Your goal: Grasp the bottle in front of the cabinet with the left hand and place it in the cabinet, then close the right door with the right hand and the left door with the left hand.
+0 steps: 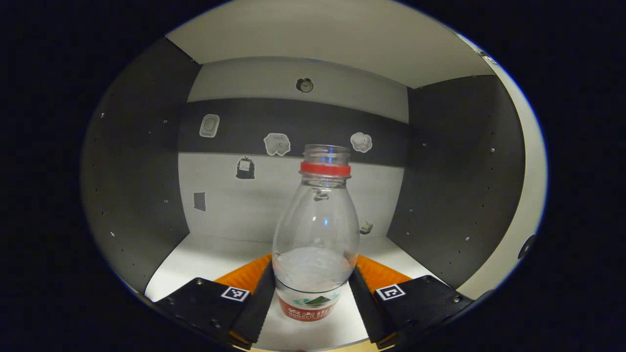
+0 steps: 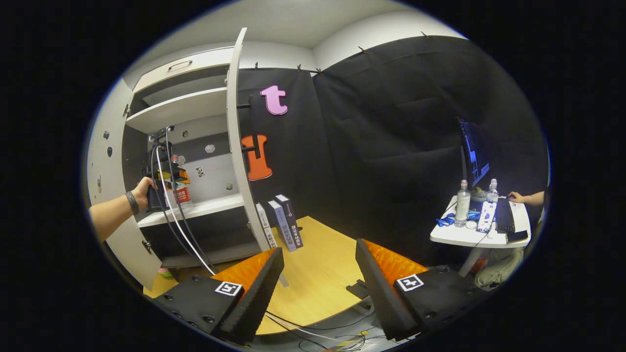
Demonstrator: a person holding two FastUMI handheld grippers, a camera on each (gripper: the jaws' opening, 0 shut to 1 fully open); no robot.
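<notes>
Left gripper view: left gripper [image 1: 313, 293] inside cabinet [image 1: 137, 171], fingers pressed on both sides of water bottle [image 1: 315, 234] low on its body. Bottle upright, long axis vertical, over white shelf [image 1: 205, 259] (contact with shelf hard to tell). Right gripper [image 2: 318, 278] idle, jaws apart, nothing between, above wooden table [image 2: 318, 264]; right door [image 2: 237, 146] stands open to its far left, likely its target once bottle is released.

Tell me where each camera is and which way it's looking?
Left gripper view: rides the left tongs, inside the cabinet, facing its back wall; its fingers press the bottle.
Right gripper view: rides the open right tongs, over the wooden table, facing the cabinet; a hand holds the left tongs there.
Shared: bottle, cabinet, left tongs.
</notes>
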